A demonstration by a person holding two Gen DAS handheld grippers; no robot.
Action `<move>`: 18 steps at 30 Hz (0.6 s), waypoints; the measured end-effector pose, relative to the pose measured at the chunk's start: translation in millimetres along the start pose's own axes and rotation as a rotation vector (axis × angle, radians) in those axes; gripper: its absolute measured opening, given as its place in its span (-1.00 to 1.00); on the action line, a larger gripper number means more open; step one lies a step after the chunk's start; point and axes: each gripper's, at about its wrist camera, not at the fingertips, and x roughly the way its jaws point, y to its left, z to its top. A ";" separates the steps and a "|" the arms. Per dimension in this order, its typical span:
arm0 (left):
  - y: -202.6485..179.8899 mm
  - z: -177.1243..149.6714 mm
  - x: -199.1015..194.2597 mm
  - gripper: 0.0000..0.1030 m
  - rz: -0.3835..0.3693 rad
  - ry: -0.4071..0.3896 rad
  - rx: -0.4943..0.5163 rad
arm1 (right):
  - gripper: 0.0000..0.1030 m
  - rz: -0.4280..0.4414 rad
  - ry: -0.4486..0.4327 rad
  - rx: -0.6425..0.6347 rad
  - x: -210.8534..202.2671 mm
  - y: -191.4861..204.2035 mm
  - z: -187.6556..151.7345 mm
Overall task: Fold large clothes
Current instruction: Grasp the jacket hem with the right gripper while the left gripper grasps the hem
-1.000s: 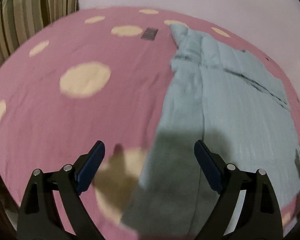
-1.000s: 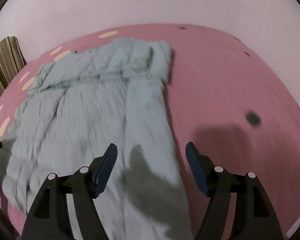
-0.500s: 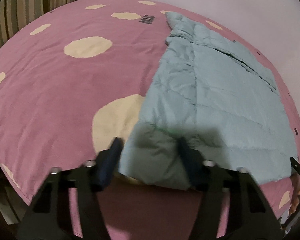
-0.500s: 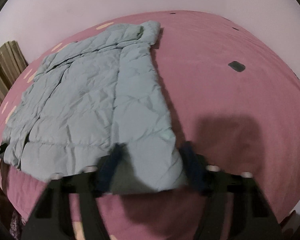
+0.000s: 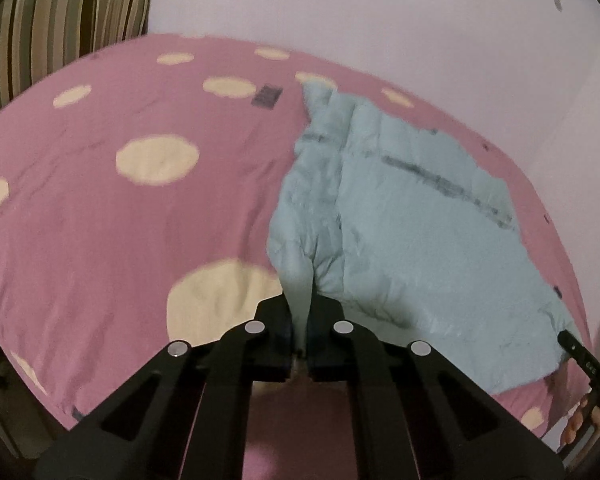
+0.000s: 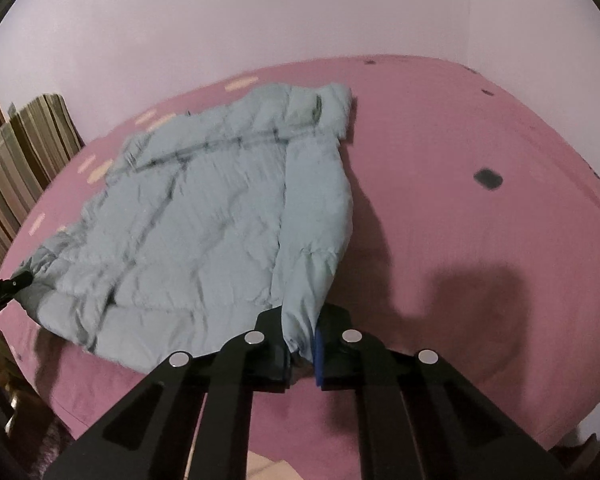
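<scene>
Pale blue padded jacket (image 6: 204,216), spread on the pink bed (image 6: 440,184): judged light, soft and slippery, best gripped at the hem corners, where the left gripper (image 5: 299,330) and right gripper (image 6: 302,344) are clamped.

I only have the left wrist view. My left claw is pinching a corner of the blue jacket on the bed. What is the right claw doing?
Observer: The right claw is shut on the other near corner of the jacket.
Operator: Is that corner lifted?
Observer: Yes, the fabric rises from the pink bedcover into the claw, like your left claw.
Operator: Anything on the bed right of the jacket?
Observer: Only a small dark patch on the cover, well clear of the jacket.
</scene>
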 end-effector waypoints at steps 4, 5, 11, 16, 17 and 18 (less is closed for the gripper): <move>-11.2 28.2 4.0 -0.92 0.003 -0.038 0.006 | -0.86 0.021 -0.032 0.010 3.1 1.2 27.1; -14.0 35.3 6.5 -0.92 0.001 -0.047 0.005 | -0.86 0.027 -0.037 0.015 6.0 0.7 35.9; -33.3 92.4 44.3 -0.92 0.008 -0.061 0.000 | -0.86 0.060 -0.051 0.073 32.9 -2.0 91.8; -36.4 128.6 101.1 -0.93 0.039 -0.014 -0.020 | -0.86 0.075 -0.012 0.142 85.0 -9.9 140.1; -36.1 132.8 112.7 -0.92 0.049 -0.001 -0.021 | -0.86 0.073 -0.001 0.148 94.2 -11.0 144.8; -35.7 136.0 124.5 -0.92 0.057 0.013 -0.023 | -0.86 0.067 0.013 0.154 107.1 -12.3 150.3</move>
